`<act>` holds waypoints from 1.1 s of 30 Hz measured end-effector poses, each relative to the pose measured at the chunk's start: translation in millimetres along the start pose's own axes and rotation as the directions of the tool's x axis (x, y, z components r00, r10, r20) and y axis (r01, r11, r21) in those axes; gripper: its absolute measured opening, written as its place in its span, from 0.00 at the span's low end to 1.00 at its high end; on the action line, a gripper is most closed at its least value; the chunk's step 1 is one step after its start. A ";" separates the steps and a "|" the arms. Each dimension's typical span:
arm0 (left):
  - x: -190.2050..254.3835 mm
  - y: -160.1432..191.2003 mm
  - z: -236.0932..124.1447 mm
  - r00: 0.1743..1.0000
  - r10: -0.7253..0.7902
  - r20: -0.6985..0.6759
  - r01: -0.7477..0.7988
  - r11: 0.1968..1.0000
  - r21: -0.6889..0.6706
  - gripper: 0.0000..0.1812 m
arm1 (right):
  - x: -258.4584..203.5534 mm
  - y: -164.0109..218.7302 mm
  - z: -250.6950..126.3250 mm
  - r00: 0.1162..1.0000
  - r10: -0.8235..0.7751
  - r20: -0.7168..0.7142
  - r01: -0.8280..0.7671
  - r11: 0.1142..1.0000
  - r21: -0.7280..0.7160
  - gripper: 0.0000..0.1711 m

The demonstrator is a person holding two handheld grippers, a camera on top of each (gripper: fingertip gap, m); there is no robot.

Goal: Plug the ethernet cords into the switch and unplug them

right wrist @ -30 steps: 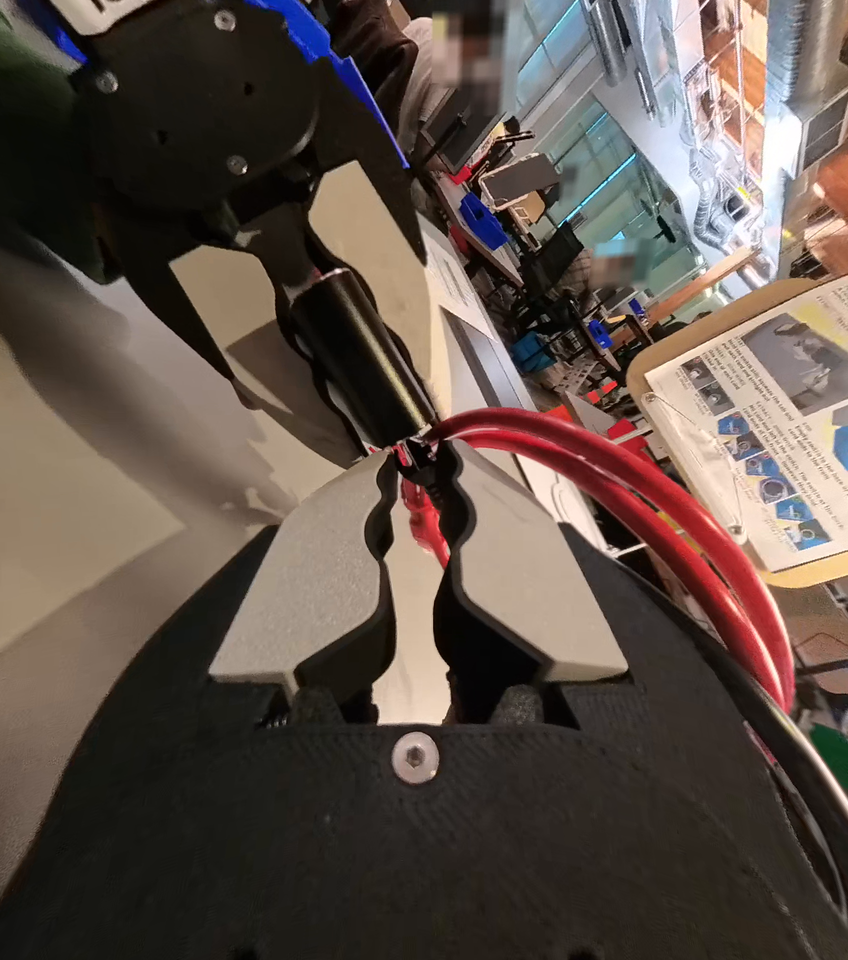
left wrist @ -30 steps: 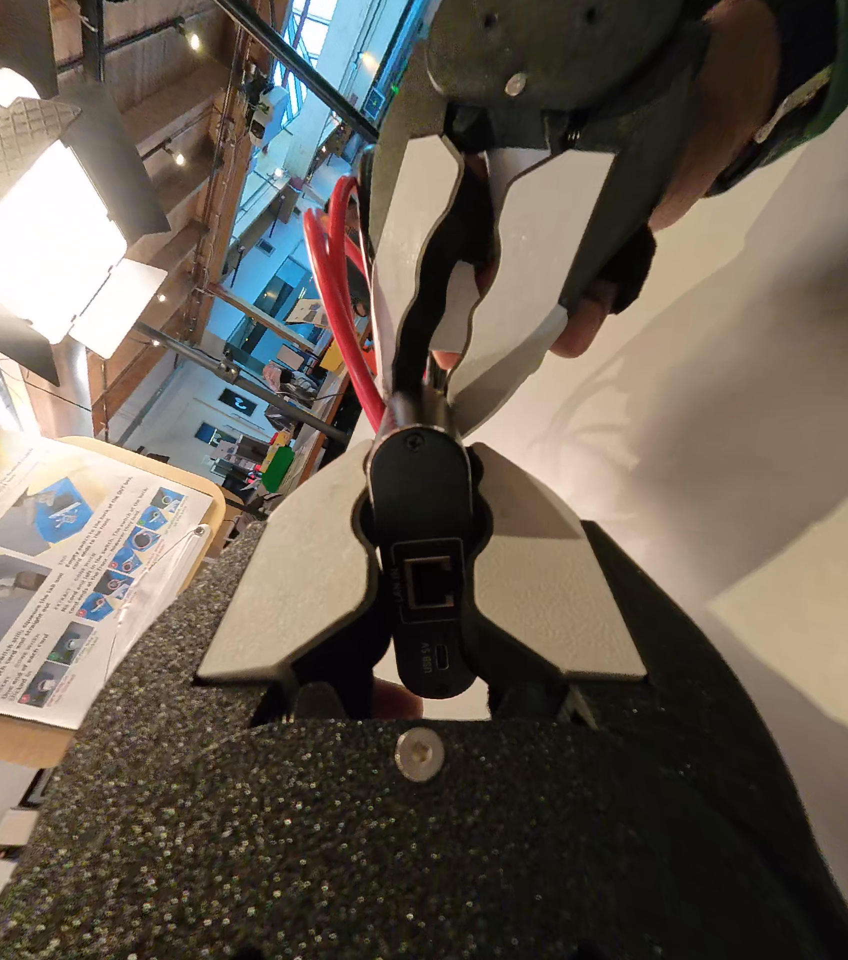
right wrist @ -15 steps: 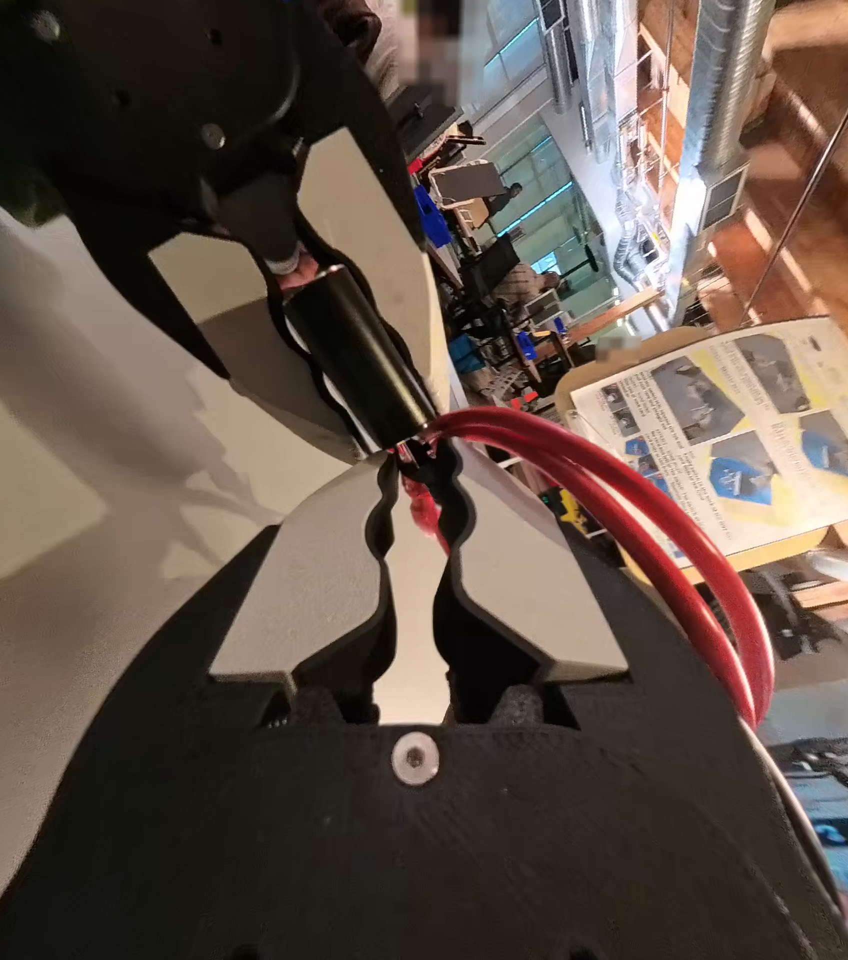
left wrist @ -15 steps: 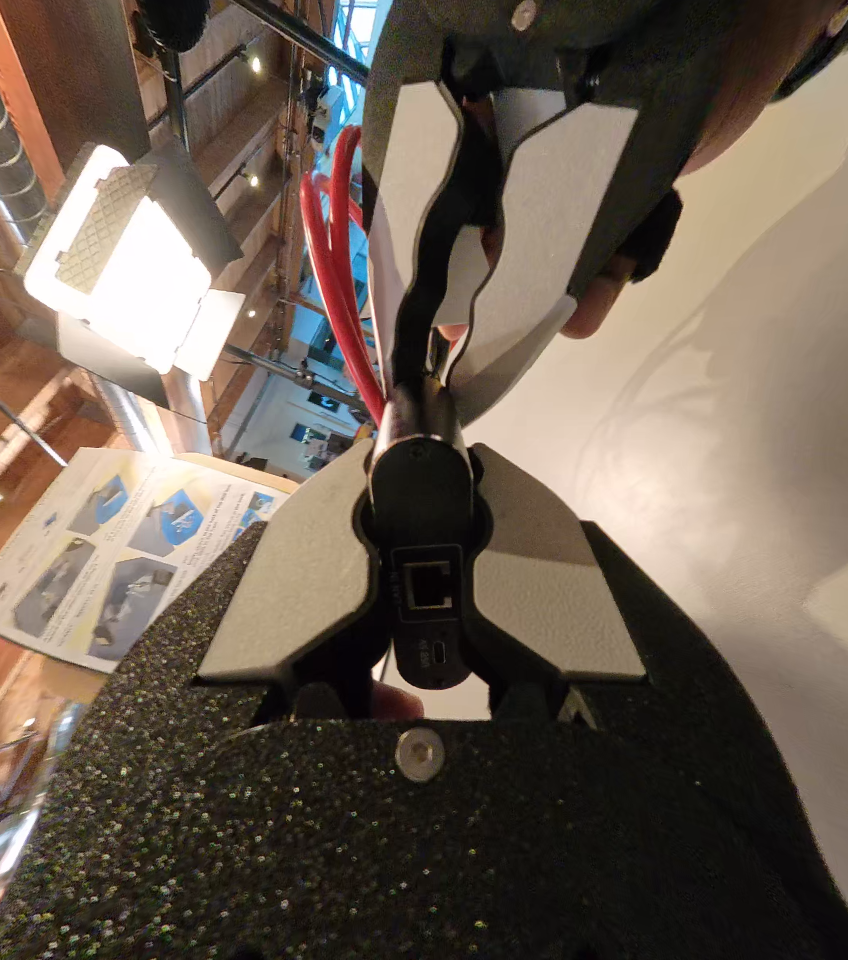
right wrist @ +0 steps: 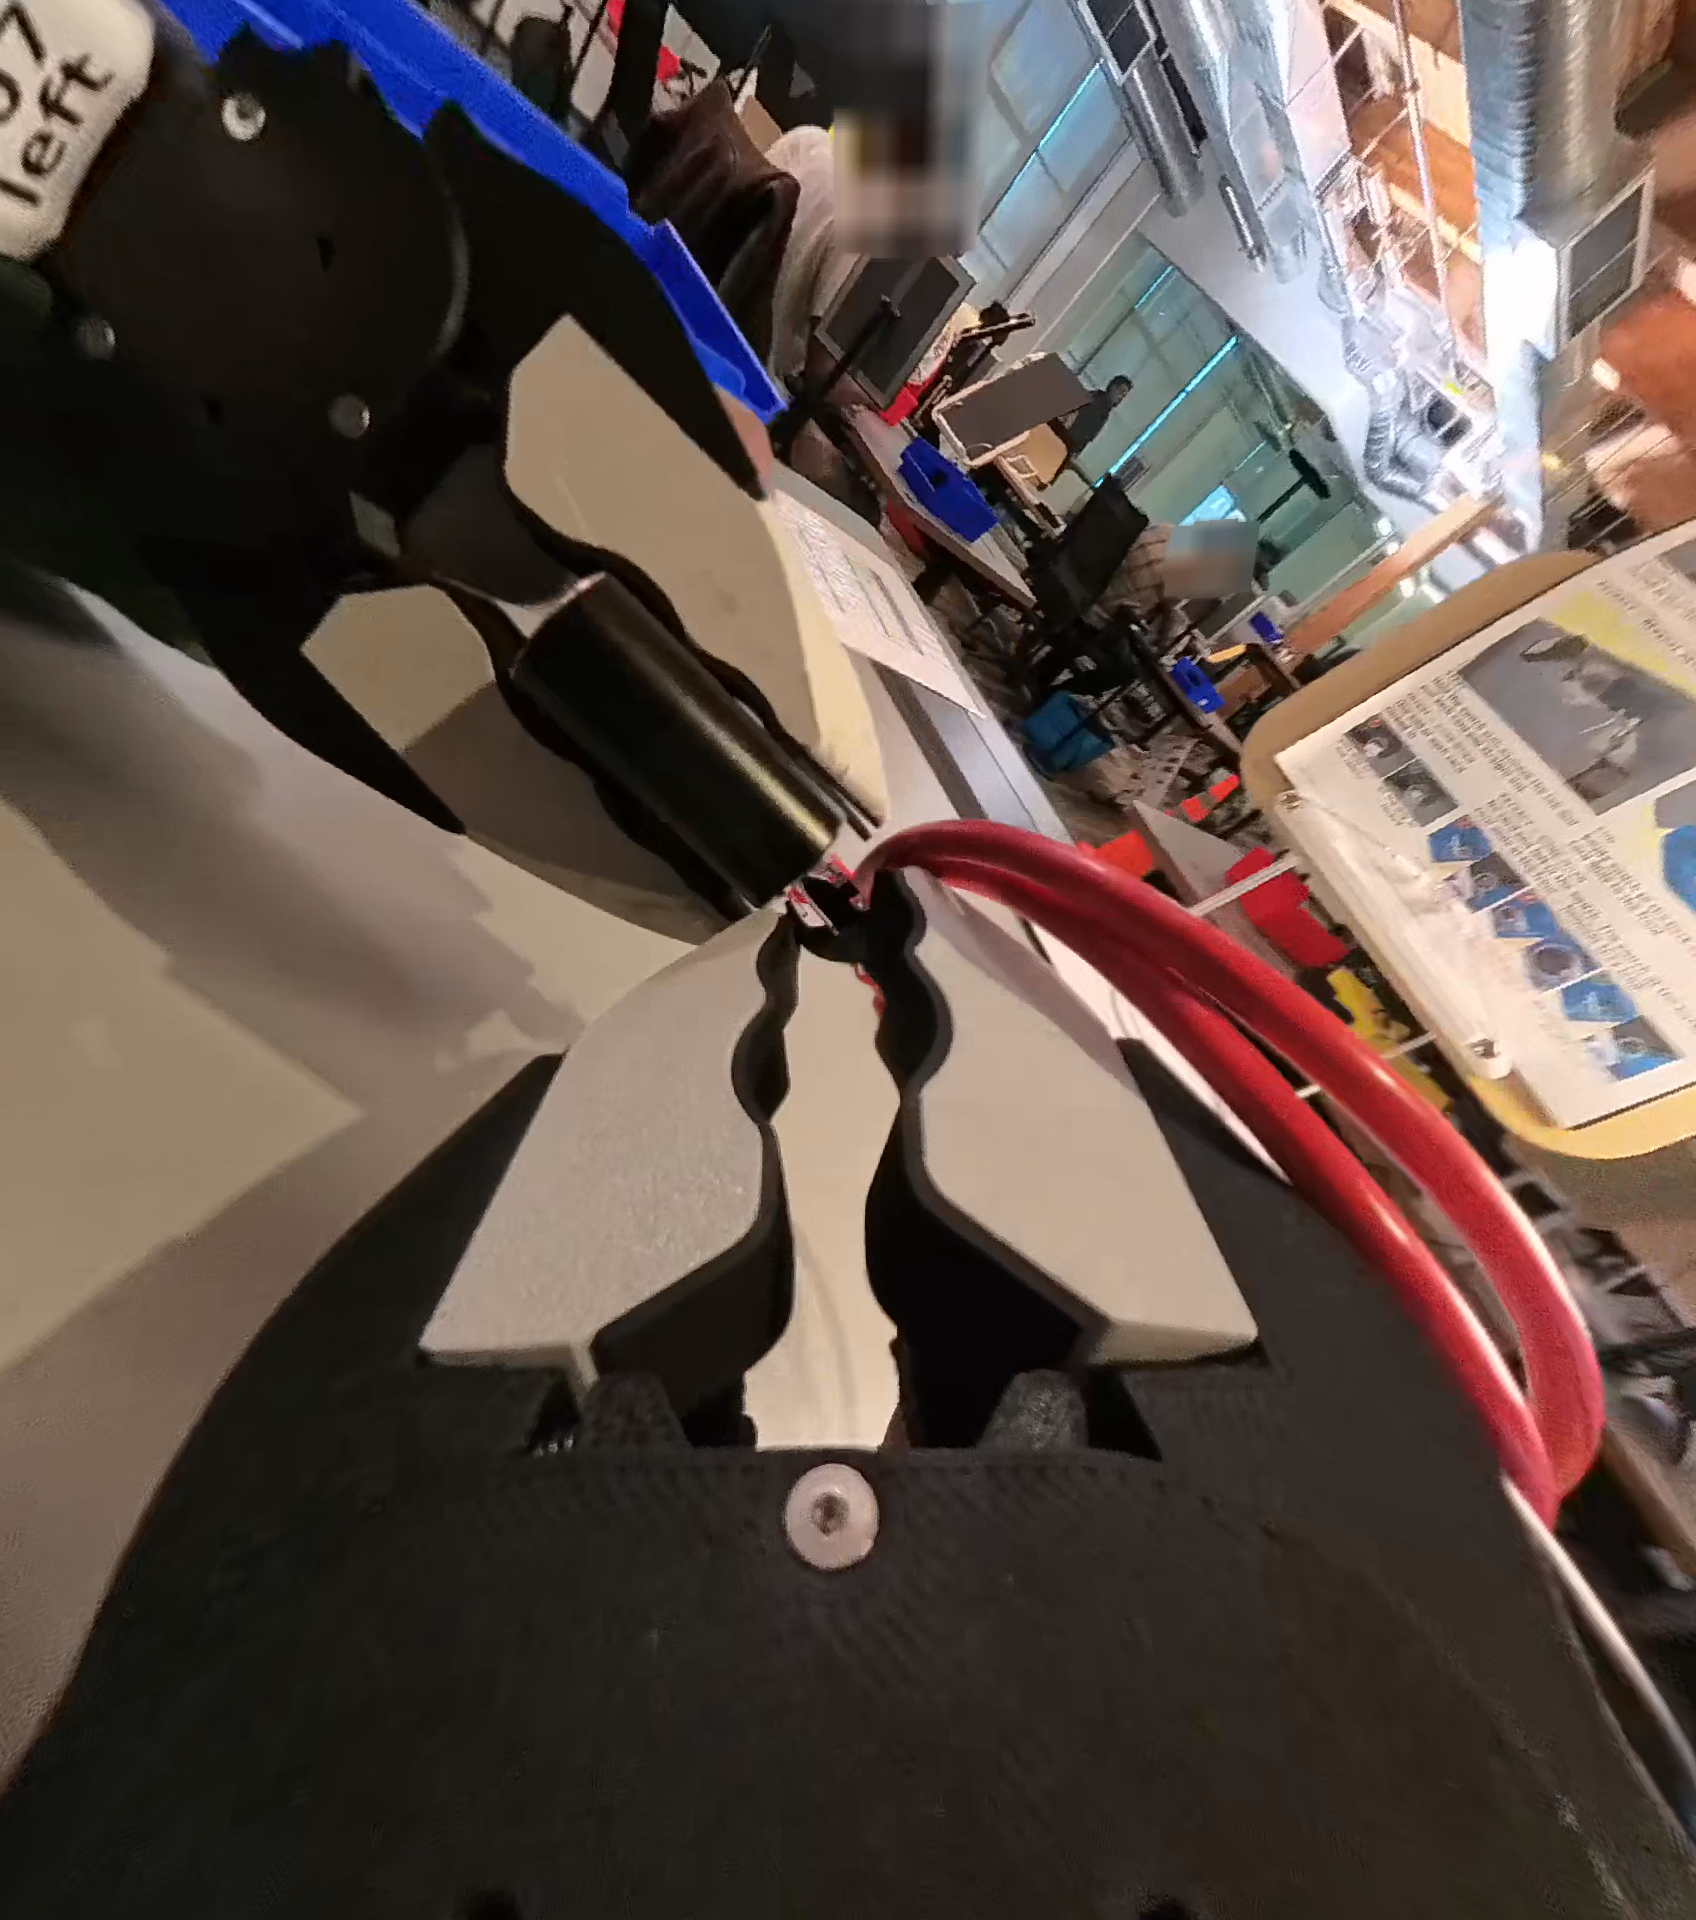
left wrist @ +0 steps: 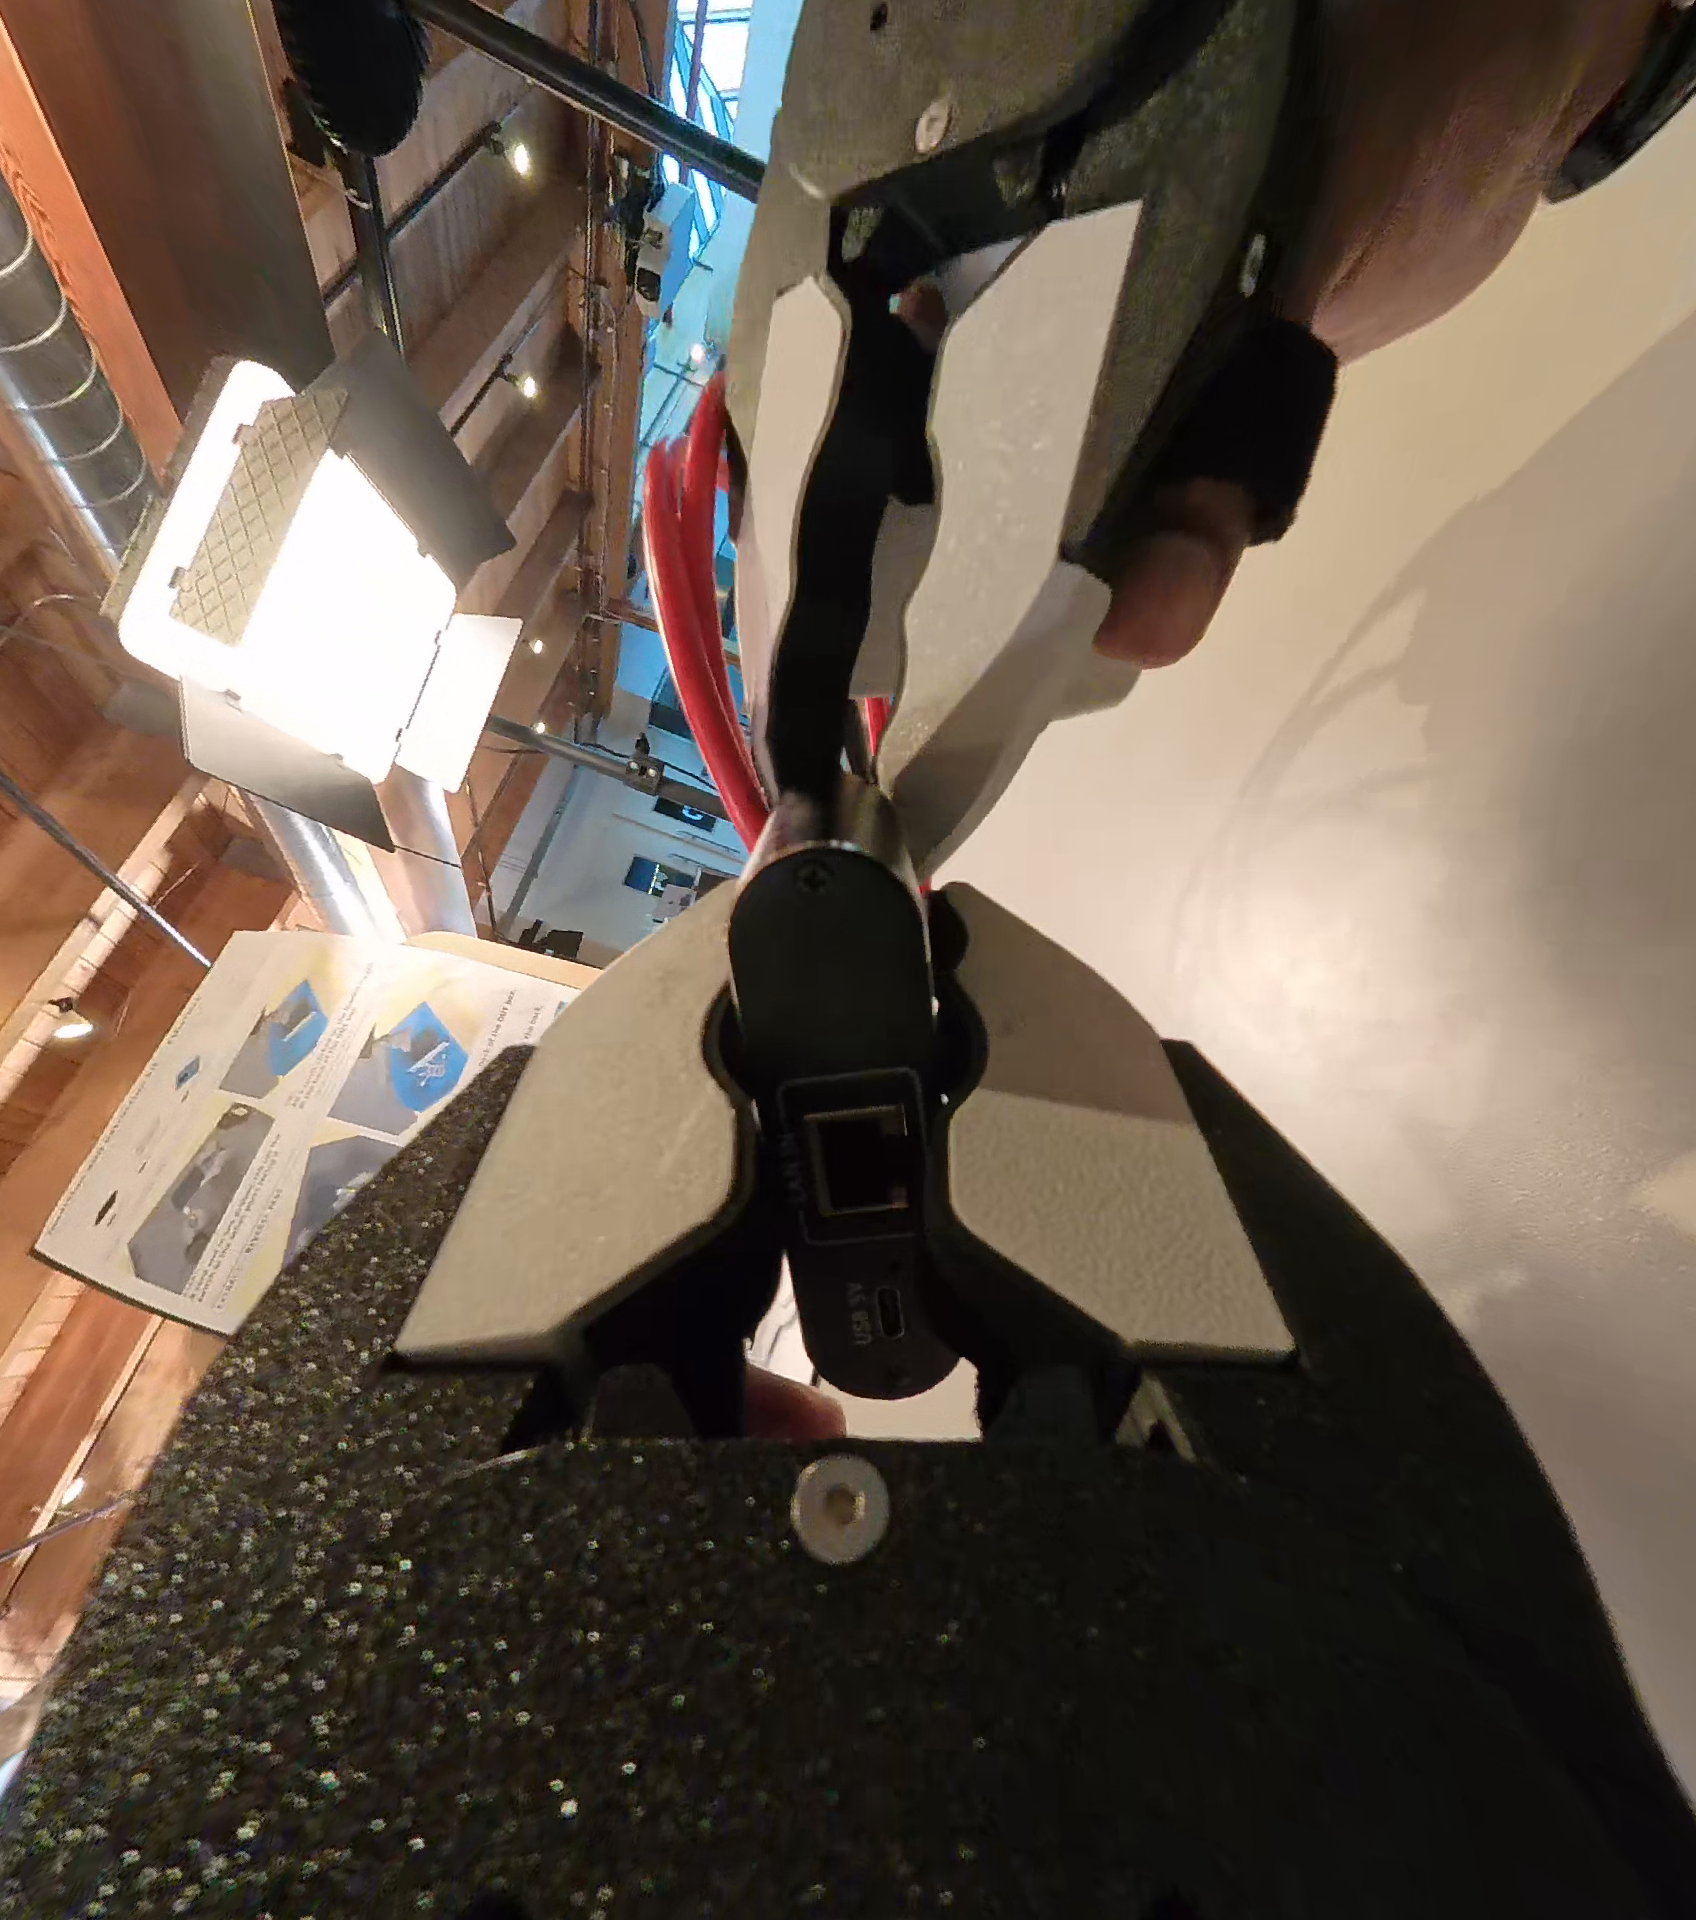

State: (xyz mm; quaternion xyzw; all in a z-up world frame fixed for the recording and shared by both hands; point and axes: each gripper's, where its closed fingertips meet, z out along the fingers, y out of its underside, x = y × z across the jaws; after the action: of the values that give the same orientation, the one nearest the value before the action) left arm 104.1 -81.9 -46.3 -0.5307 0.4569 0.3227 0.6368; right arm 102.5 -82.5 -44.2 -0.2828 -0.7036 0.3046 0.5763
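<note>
Left gripper (left wrist: 828, 1023) jaws clamped on black switch (left wrist: 849, 1132); right gripper (right wrist: 828, 925) jaws pinching red cords (right wrist: 1270, 1049), plug largely hidden between tips.

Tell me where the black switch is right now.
The switch sits clamped between the left gripper fingers, centre of the left wrist view. The right gripper meets its far end, red cords alongside.

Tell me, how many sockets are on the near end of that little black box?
2 on the black box clamped in the left gripper: a square socket midway, a small oval one below. Its far end is hidden.
</note>
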 end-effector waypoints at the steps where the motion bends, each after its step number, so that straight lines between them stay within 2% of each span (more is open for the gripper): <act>1: 0.4 -0.1 0.3 1.000 -0.017 -0.005 0.017 1.000 0.004 0.16 | 0.0 0.1 0.0 1.000 0.013 0.006 -0.013 1.000 0.006 0.09; 3: 0.5 -0.1 0.6 0.998 -0.058 -0.011 0.058 0.998 0.018 0.16 | 0.4 0.5 0.1 1.000 0.002 -0.002 -0.002 1.000 0.000 0.09; 7: 0.5 -2.8 0.7 0.960 -0.269 -0.082 0.276 0.956 0.102 0.16 | 1.3 -1.1 0.1 1.000 -0.018 -0.021 0.018 1.000 -0.010 0.08; 10: 1.8 -4.1 -1.3 0.900 -0.404 -0.167 0.428 0.890 0.155 0.16 | -0.8 -2.9 0.3 1.000 0.000 0.003 0.000 1.000 0.000 0.09; 14: 5.4 -2.9 -2.6 0.818 -0.510 -0.267 0.561 0.810 0.171 0.16 | -3.6 -1.3 1.9 1.000 -0.001 0.025 0.001 1.000 -0.020 0.08; 19: 9.8 3.6 0.7 0.796 -0.540 -0.272 0.586 0.800 0.128 0.16 | -3.8 5.7 4.0 0.997 -0.076 0.002 0.076 0.995 -0.063 0.09; 25: 5.9 -1.1 7.4 0.698 -0.664 -0.268 0.706 0.701 0.102 0.18 | 4.5 6.7 -5.3 0.996 0.059 -0.059 -0.064 0.996 -0.070 0.09; 27: -2.7 -2.0 8.8 0.614 -0.751 -0.240 0.786 0.609 0.107 0.16 | 7.4 4.8 -13.0 0.989 0.111 -0.093 -0.118 0.991 -0.064 0.10; 30: -18.0 9.0 4.6 0.424 -0.887 -0.184 0.906 0.412 0.102 0.16 | 9.0 -1.3 -29.5 0.973 0.189 -0.129 -0.192 0.981 -0.011 0.11; 33: -33.4 21.5 -7.3 0.136 -0.978 -0.161 0.980 0.109 0.169 0.16 | -5.2 -2.4 -39.9 0.944 0.322 -0.069 -0.320 0.947 0.034 0.11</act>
State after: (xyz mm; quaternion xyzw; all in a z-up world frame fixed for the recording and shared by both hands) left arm 70.6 -81.6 -23.7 -0.6222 0.0321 -0.2342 0.7463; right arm 142.6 -83.8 -39.8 -0.3979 -0.6230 0.3917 0.5478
